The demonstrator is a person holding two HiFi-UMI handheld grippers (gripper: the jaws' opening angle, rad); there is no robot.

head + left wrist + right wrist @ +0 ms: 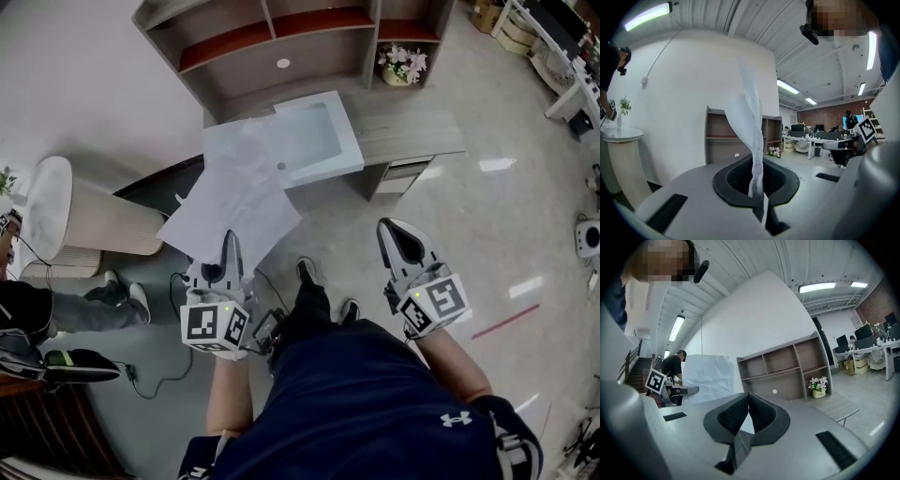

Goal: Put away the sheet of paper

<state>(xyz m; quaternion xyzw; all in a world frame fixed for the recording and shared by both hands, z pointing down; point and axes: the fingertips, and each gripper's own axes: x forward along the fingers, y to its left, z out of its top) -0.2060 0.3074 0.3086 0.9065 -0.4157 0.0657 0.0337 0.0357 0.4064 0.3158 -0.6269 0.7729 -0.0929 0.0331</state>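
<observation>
Bright, even indoor light; strong fisheye in both gripper views.
Light comes from ceiling strip lights [647, 16], and the glossy floor [495, 165] returns it as pale glare patches in the head view; shadows are faint and soft-edged. The sheet of paper [230, 202] shows near-white, its creases barely shaded. Round the left tool [757, 168] and right tool [749, 399] the corners go black, straight lines bow, and the grey bodies nearest the lens look soft.

There were two grippers, a left gripper [230, 240] and a right gripper [397, 231], one sheet of paper [234, 199], one shelf [281, 42], one flower pot [401, 67]
</observation>
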